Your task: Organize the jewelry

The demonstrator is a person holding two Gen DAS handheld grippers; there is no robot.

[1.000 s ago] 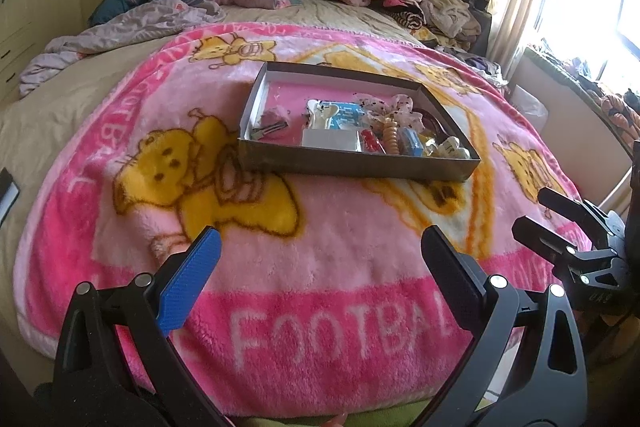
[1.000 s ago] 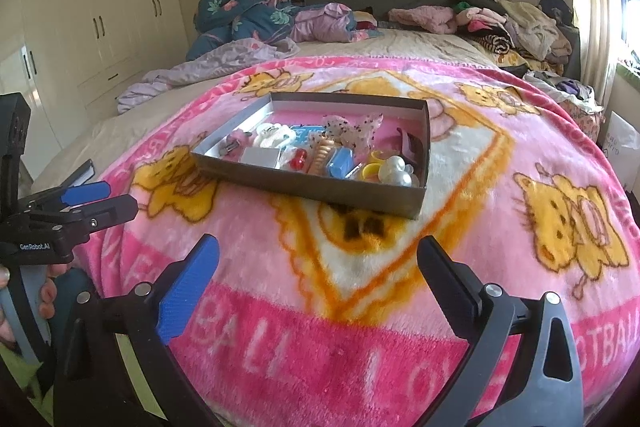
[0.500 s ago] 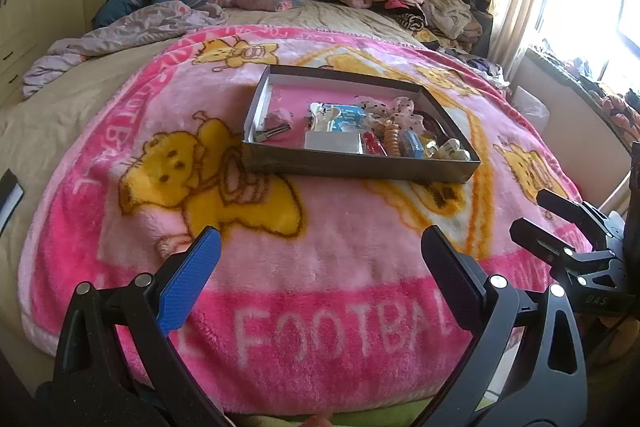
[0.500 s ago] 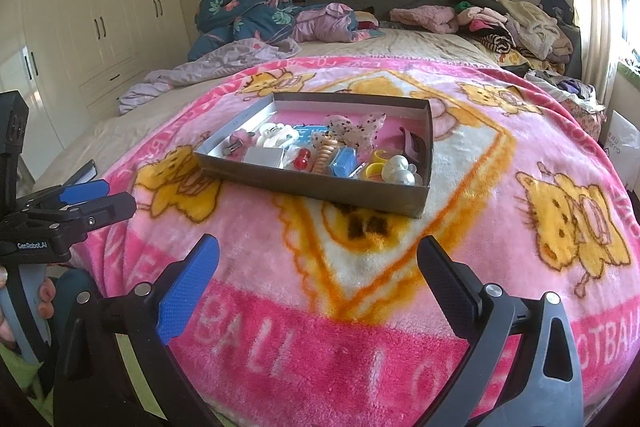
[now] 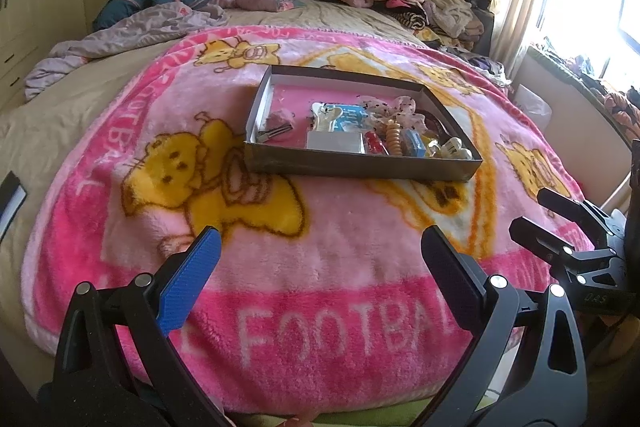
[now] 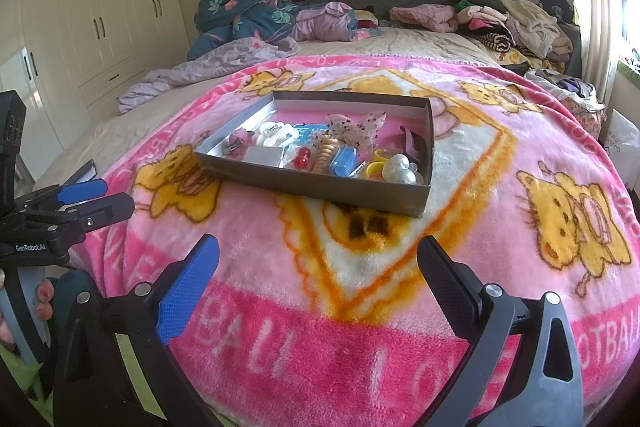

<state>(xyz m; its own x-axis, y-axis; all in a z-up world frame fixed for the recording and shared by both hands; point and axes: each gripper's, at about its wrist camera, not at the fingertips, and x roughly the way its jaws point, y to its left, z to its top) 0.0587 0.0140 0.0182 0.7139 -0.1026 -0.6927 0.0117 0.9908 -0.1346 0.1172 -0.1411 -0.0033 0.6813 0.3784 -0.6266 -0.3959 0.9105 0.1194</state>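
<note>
Both grippers spread wide, empty, hanging over the blanket [image 5: 320,259].
Jewelry sits jumbled in the box [image 6: 360,193] mid-bed, well apart from left gripper [image 5: 320,287] and right gripper [image 6: 318,283]; any pick should single out one piece.

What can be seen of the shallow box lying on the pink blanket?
The box is a shallow open rectangular tray, seemingly cardboard, dark grey outside, pale inside the walls, with a pink floor. It lies flat on the pink cartoon blanket, lidless, with one corner towards the right wrist camera. Small items crowd its near half: a white pearl clip, a blue piece, a beige spiral hair tie, a spotted bow. The far half is mostly bare. Neither tool touches it.
</note>
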